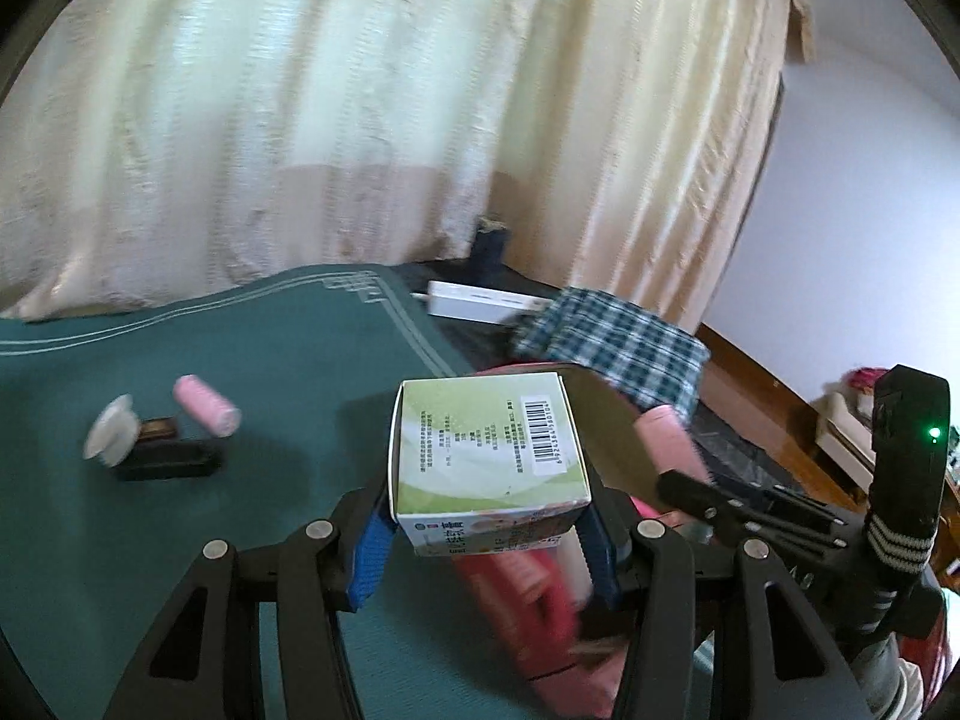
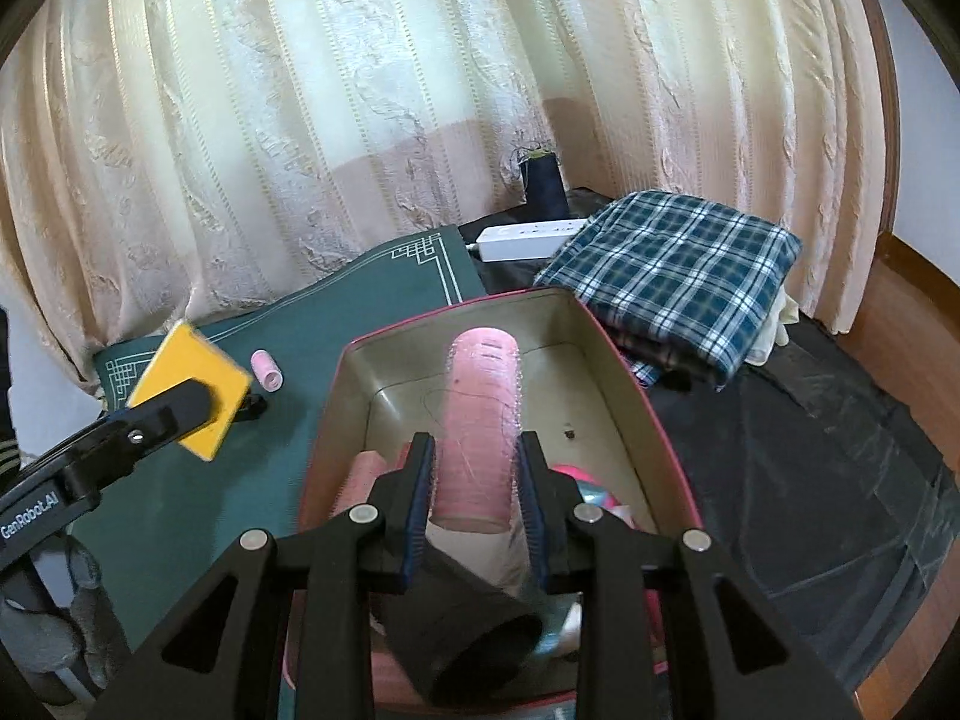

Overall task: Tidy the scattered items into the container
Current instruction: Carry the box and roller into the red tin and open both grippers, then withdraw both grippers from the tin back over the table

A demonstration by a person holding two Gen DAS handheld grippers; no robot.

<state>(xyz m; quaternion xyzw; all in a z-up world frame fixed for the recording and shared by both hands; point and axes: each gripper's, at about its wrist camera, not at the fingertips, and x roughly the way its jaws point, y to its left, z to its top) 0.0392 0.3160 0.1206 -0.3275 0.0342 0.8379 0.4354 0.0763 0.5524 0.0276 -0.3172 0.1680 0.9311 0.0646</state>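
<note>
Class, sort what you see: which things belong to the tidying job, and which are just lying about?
Job:
- box in left claw
- pink roller in right claw
- tin
- pink spool
- black case

Lying about:
- checked cloth
- power strip
- curtain

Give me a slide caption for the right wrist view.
Right tongs grip a pink thread cone above the open red tin; left tongs carry a yellow-sided box nearby.
</note>
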